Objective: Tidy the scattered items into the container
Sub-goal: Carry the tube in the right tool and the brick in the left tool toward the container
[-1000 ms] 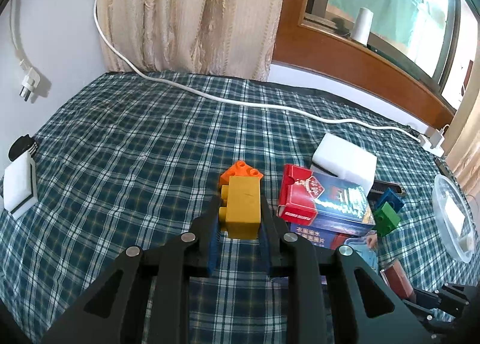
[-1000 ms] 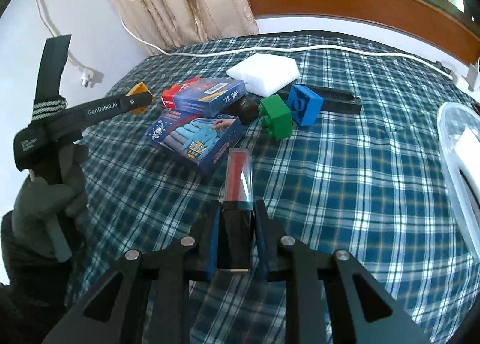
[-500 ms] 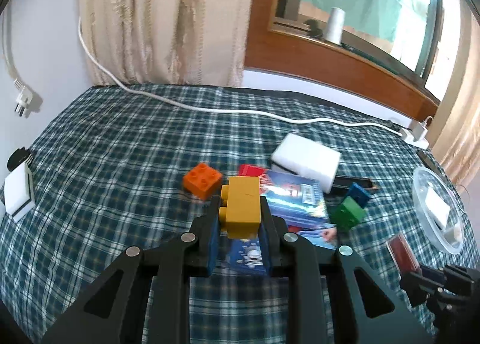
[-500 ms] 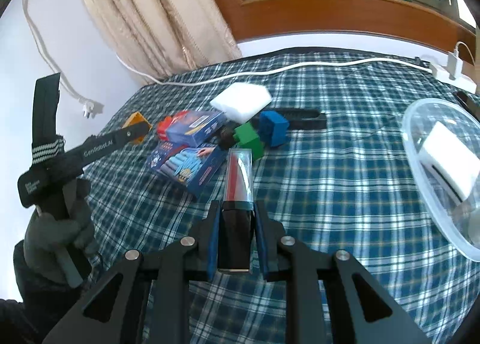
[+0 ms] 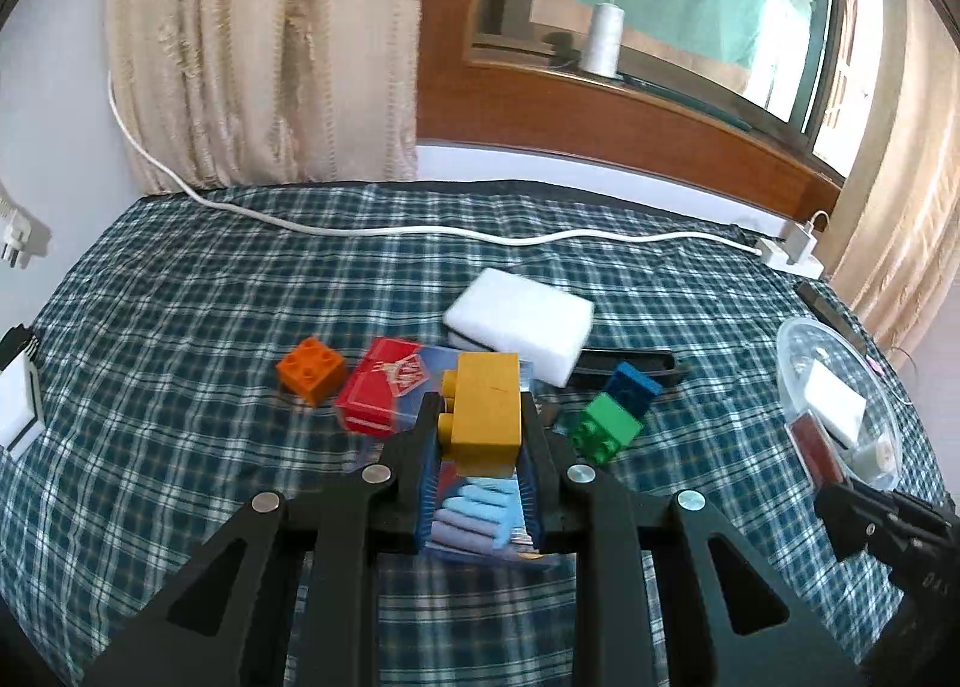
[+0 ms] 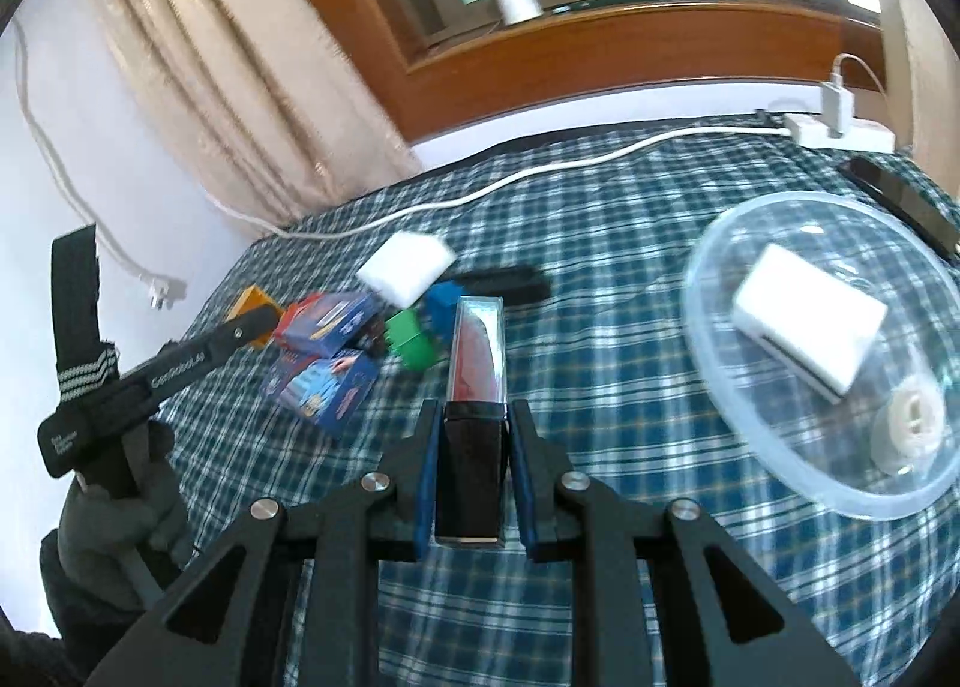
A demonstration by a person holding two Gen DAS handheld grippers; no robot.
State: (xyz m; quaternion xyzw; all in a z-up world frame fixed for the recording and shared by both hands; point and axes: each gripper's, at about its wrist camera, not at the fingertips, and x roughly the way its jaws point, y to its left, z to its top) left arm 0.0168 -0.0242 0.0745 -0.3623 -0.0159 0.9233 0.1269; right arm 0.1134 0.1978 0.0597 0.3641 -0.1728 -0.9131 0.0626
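My left gripper [image 5: 480,435] clamps the yellow brick [image 5: 485,408]; my right gripper [image 6: 471,447] clamps the red-capped case [image 6: 477,387]; only the right view shows the whole clear bowl [image 6: 720,387]

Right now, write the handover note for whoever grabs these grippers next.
Left gripper: shut on the yellow block, held above the boxes.
Right gripper: shut on the red-and-black case, near the clear bowl.
Done: a white box and a small white roll are in the bowl.
Left: drop both held items in, then the orange block, green block, blue block, white sponge, two boxes.
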